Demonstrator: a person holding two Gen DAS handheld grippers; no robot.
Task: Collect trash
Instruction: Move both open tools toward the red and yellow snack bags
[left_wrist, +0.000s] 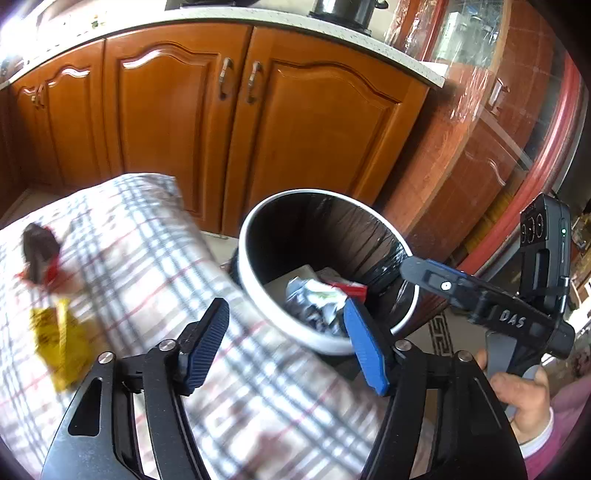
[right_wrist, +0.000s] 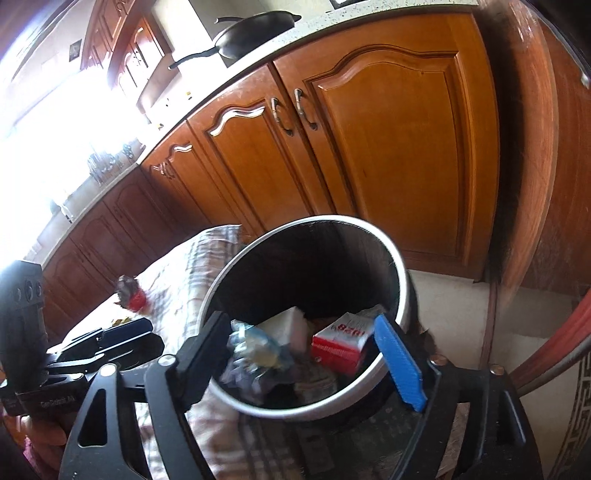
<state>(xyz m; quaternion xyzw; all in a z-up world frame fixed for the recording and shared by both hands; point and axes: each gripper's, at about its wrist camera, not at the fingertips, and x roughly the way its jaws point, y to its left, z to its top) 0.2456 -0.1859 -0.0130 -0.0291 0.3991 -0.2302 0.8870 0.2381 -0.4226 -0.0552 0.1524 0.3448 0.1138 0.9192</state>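
Both pairs of my fingers stand spread with nothing between them: my right gripper (right_wrist: 303, 358) hangs over the mouth of the bin (right_wrist: 402, 291), and my left gripper (left_wrist: 288, 347) hovers above the checked tablecloth (left_wrist: 147, 236) just beside the bin's rim. Inside the bin, seen from my right wrist, lie a red-and-white carton (right_wrist: 340, 339) and a crumpled foil wrapper (right_wrist: 255, 354), blurred, so I cannot tell whether it is settled or falling. Trash left to collect sits on the cloth: in my left view a yellow wrapper (left_wrist: 62, 339) at about nine o'clock and a dark red-tipped wrapper (left_wrist: 38, 251) at about ten o'clock, both well apart from my left fingers. My judgement is that the next reach goes to these. The yellow piece looks thin and flat, so my fingers could slide over it or pinch the cloth with it and drag the cloth toward the edge. The bin stands close against the table, so a hasty swing back could clip its rim and tip it, and my two grippers are near enough to knock together.
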